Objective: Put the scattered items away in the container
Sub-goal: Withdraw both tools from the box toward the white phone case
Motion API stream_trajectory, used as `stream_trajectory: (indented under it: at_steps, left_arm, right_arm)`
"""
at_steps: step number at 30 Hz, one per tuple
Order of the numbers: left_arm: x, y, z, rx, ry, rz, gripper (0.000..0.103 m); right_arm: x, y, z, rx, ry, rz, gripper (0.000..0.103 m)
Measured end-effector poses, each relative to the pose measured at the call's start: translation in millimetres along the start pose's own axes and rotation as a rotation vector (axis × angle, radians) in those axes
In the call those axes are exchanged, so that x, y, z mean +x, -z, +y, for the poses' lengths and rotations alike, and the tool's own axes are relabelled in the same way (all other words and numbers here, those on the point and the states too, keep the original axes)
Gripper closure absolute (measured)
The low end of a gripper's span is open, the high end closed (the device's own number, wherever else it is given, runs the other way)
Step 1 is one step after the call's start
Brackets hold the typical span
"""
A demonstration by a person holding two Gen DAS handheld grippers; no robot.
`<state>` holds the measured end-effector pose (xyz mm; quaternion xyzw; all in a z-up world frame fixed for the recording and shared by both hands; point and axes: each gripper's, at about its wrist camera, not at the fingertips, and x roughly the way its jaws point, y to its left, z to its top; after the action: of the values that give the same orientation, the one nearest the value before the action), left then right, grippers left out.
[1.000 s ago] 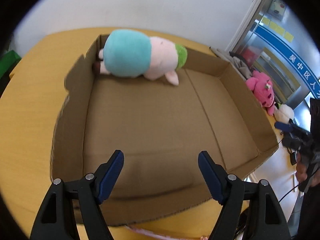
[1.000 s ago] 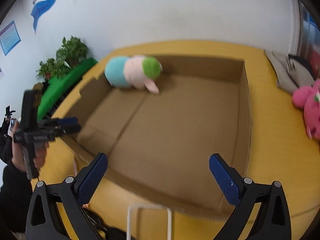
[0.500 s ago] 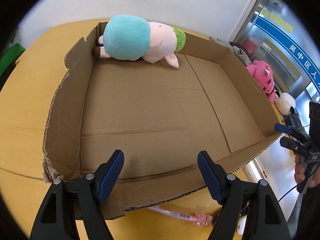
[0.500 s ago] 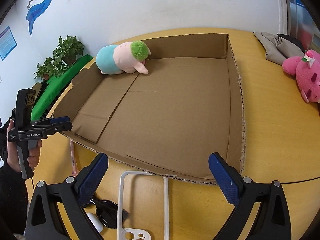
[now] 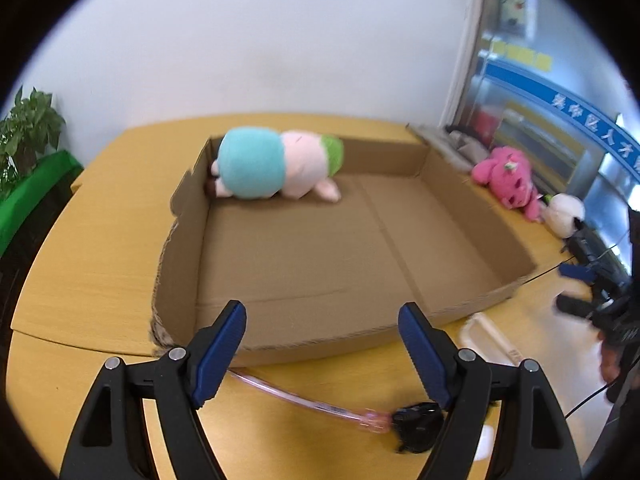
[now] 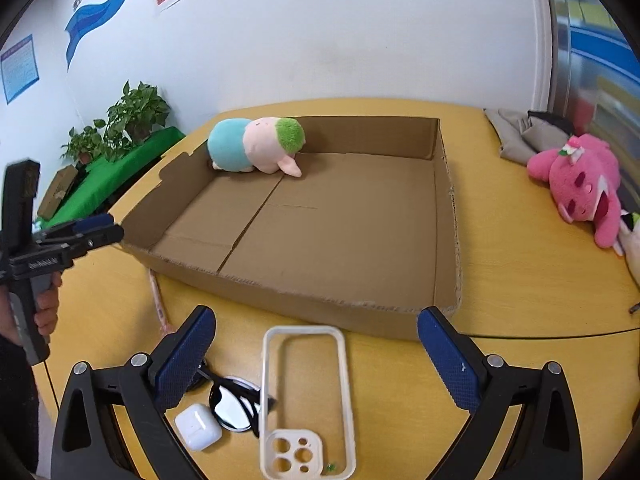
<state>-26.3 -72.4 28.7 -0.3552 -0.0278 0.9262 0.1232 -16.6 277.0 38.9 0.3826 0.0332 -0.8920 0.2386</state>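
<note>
A shallow cardboard box (image 6: 446, 216) (image 5: 184, 240) lies on the yellow table with a teal, pink and green plush (image 6: 256, 146) (image 5: 276, 162) in its far left corner. In front of the box lie a white phone case (image 6: 306, 400), black sunglasses (image 6: 232, 404), a white earbud case (image 6: 198, 426) and a pink pen (image 5: 304, 402). My right gripper (image 6: 316, 356) is open above the phone case. My left gripper (image 5: 320, 354) is open above the pen at the box's near wall. Each gripper shows in the other's view, the left (image 6: 86, 232) and the right (image 5: 580, 288).
A pink plush (image 6: 580, 184) (image 5: 508, 182) and a white plush (image 5: 564, 210) lie on the table right of the box. Folded grey cloth (image 6: 524, 136) sits at the far right. Potted plants (image 6: 132, 116) on a green stand are beyond the table's left edge.
Both grippers have pulled back and up from the box toward the table's near edge. The small items in front of the box have come into view. Both jaws stay open.
</note>
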Motion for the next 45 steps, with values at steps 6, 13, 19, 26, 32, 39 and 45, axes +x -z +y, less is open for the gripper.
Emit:
stream_trajectory:
  at_steps: [6, 13, 19, 26, 32, 39, 45]
  left_arm:
    - [-19, 28, -18, -0.073, 0.124, -0.058, 0.023]
    - [-19, 47, -29, -0.098, 0.116, -0.062, 0.023]
    - [-23, 53, -38, -0.061, 0.099, -0.07, 0.023]
    - [-20, 55, -46, -0.051, 0.107, -0.069, 0.023]
    - [-11, 60, -45, -0.069, 0.123, -0.051, 0.023]
    - [-1, 71, -40, -0.08, 0.134, -0.008, 0.023]
    - [12, 85, -34, -0.109, 0.145, 0.047, 0.023]
  right_arm:
    - [-9, 22, 27, -0.042, 0.065, -0.065, 0.0]
    - [-1, 42, 40, -0.024, 0.055, -0.045, 0.0]
    - [-3, 50, 41, -0.01, 0.068, -0.047, 0.0]
    - [-5, 50, 43, -0.025, 0.064, -0.059, 0.0]
    - [6, 56, 38, -0.005, 0.054, -0.024, 0.0]
    - [18, 75, 28, 0.003, 0.05, 0.035, 0.0]
    - [26, 95, 20, 0.0, 0.021, 0.104, 0.0]
